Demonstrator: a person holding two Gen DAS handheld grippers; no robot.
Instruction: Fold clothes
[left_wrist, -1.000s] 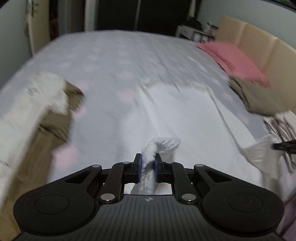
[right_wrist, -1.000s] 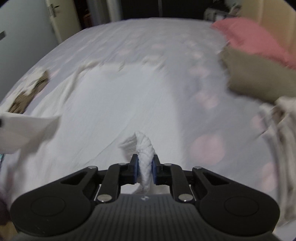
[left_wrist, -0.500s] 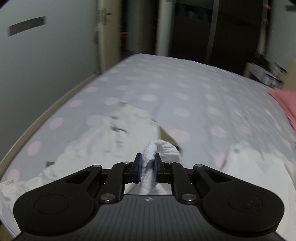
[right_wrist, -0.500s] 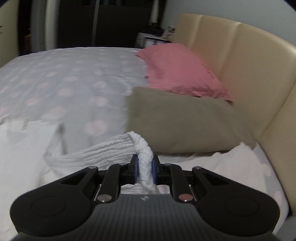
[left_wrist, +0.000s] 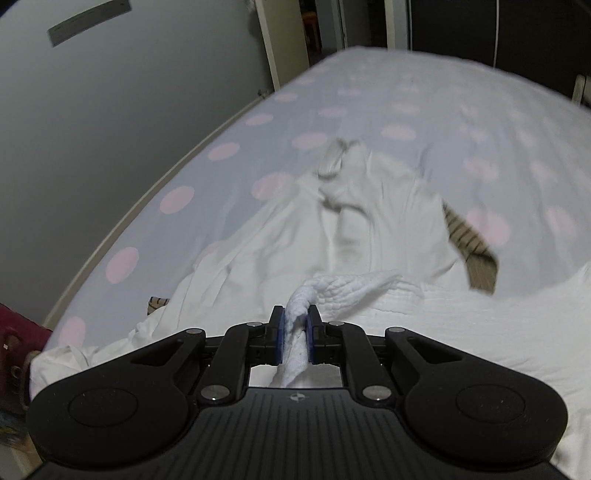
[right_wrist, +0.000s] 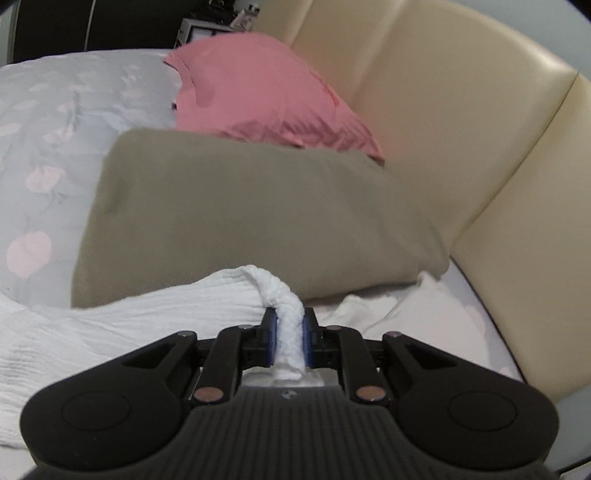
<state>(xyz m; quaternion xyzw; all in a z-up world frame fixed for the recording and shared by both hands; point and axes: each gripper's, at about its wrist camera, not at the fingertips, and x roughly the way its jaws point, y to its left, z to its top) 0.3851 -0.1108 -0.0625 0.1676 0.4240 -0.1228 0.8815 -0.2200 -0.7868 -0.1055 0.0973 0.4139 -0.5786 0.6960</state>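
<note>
A white crinkled garment (left_wrist: 424, 306) lies spread on the bed, one bunched corner pinched in each gripper. My left gripper (left_wrist: 295, 321) is shut on one corner, whose fabric runs off to the right. In the right wrist view the same garment (right_wrist: 122, 317) stretches away to the left from my right gripper (right_wrist: 288, 325), which is shut on the other bunched corner. Both grippers hang just above the bed, tilted downward.
Crumpled white clothes (left_wrist: 332, 221) with a striped brown piece (left_wrist: 472, 251) lie ahead of the left gripper on the pink-dotted sheet (left_wrist: 406, 96). The bed edge and a wall (left_wrist: 92, 129) stand to the left. An olive pillow (right_wrist: 240, 210), a pink pillow (right_wrist: 258, 96) and the cream headboard (right_wrist: 461, 122) face the right gripper.
Both grippers, still clamped on the white garment, swung apart: the left view turned toward the wall-side heap of clothes, the right view toward the pillows and headboard. The garment now lies stretched between them.
</note>
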